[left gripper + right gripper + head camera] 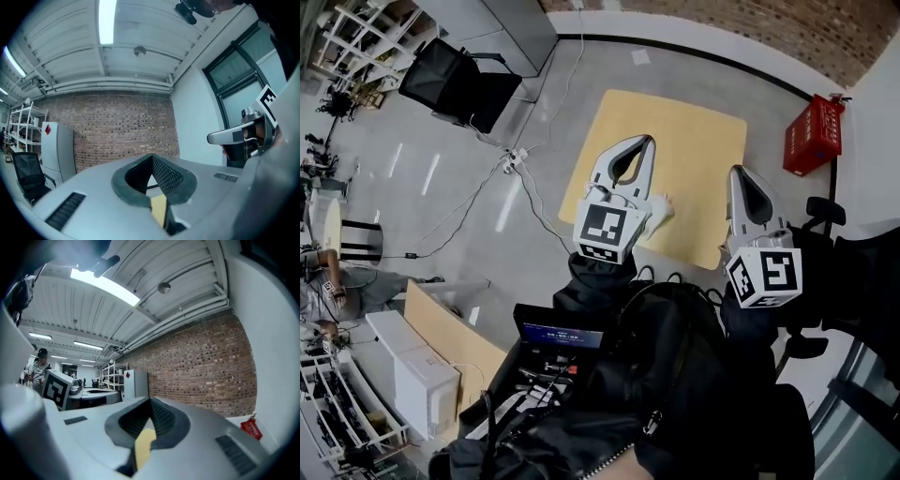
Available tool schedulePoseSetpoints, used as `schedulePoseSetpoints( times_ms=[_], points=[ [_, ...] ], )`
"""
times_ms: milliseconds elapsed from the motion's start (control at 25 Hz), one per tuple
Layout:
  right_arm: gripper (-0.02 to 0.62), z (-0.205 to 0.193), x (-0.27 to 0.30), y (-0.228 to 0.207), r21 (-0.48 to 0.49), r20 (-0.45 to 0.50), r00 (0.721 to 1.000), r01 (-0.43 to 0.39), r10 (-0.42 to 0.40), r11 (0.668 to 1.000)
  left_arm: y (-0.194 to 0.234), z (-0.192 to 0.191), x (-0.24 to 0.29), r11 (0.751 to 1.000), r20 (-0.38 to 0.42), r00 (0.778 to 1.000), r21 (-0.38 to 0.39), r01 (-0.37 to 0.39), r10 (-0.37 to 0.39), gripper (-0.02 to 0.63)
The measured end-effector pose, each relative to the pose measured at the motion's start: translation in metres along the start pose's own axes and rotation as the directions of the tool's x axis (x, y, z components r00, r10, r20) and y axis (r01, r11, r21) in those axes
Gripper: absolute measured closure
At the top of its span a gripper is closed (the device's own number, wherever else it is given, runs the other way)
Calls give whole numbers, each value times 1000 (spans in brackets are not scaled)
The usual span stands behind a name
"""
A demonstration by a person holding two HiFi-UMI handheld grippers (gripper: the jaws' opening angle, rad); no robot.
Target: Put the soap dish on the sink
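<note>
Left tool (647,142) has its jaws together on nothing and is held level over the yellow counter (703,131). Just beside it, the right tool (738,173) is likewise closed and empty. Neither soap dish nor sink shows in any view, so I cannot tell which way they lie or which hand is nearer.

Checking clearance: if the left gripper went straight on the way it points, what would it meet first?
Nothing near. The left gripper, shut and empty, faces open room; the brick wall comes first, seemingly far off.
</note>
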State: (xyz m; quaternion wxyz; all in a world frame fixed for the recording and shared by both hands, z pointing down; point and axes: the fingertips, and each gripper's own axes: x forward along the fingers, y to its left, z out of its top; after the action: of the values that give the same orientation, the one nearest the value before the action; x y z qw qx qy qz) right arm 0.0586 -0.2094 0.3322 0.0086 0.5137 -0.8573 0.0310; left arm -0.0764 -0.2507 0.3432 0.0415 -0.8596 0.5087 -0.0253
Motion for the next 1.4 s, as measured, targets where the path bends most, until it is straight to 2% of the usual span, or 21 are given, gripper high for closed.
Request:
schedulePoseSetpoints(
  times_ms=[200, 440, 600, 1400],
  points=[
    [591, 19, 2, 4, -31, 45, 999, -5, 7, 999, 0, 22, -6, 1000, 57, 998, -3, 12, -12, 603],
    [591, 33, 7, 4, -50, 83, 996, -14, 19, 999, 2, 34, -6, 1000, 76, 997, -5, 3, -2, 603],
    [591, 35, 13, 4, -74, 84, 996, -28, 34, 997, 1, 35, -1, 1000, 72, 997, 20, 9, -10, 603],
    [591, 36, 23, -4, -92, 89, 996, -20, 29, 996, 12, 33, 13, 1000, 81, 997, -1, -11, 11, 603]
  ],
)
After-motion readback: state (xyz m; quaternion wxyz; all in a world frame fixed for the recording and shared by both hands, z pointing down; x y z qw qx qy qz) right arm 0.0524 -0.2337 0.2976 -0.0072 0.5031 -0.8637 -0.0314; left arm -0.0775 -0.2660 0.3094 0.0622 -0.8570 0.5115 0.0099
